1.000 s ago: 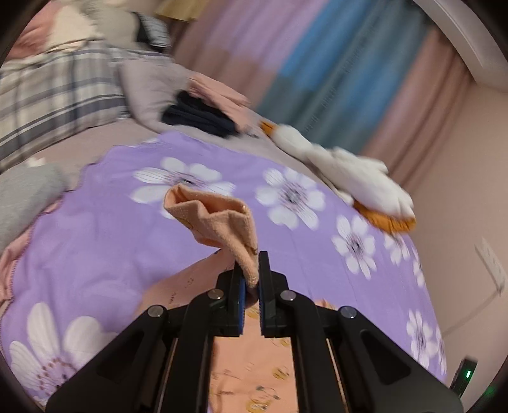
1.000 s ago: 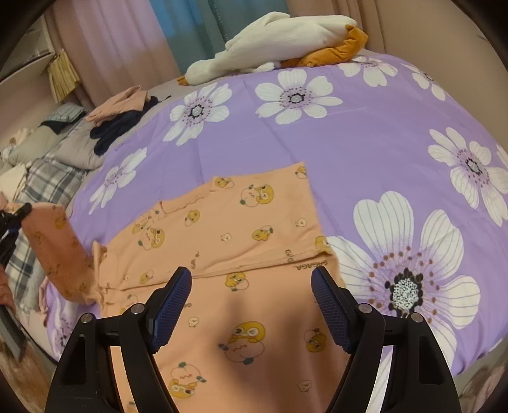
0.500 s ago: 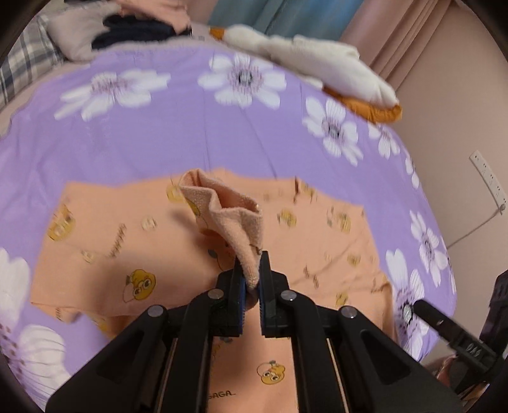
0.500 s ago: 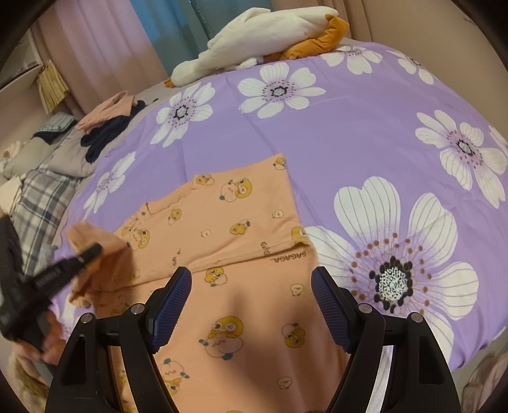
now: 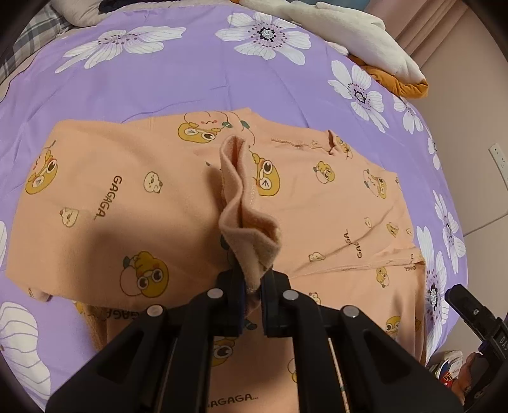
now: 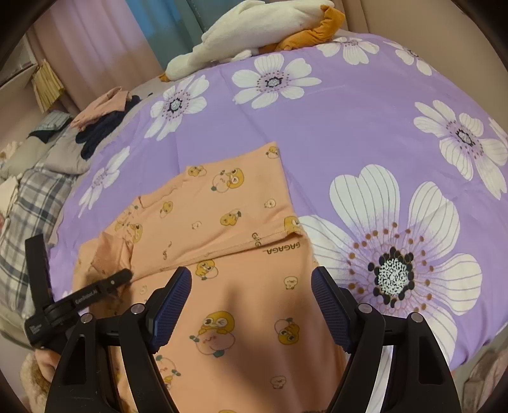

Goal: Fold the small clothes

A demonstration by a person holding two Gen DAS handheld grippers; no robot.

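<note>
A small peach garment (image 5: 333, 209) printed with yellow cartoon figures lies spread on the purple flowered bedspread (image 5: 190, 79). My left gripper (image 5: 252, 286) is shut on a bunched sleeve end (image 5: 244, 203) of it, held folded over the garment's middle. In the right wrist view the same garment (image 6: 222, 228) lies in front of my right gripper (image 6: 250, 301), which is open and empty just above the cloth near the bed's front edge. The left gripper (image 6: 123, 274) shows there at the left, over the folded sleeve.
A white and orange plush toy (image 6: 254, 28) lies at the far edge of the bed. A pile of dark and pink clothes (image 6: 101, 124) and a plaid blanket (image 6: 31, 203) lie at the left. A wall socket (image 5: 498, 159) is on the right wall.
My left gripper has carried the sleeve from the bed's left side over onto the garment's middle and lowered it. The right gripper has stayed open, shifting slightly forward.
</note>
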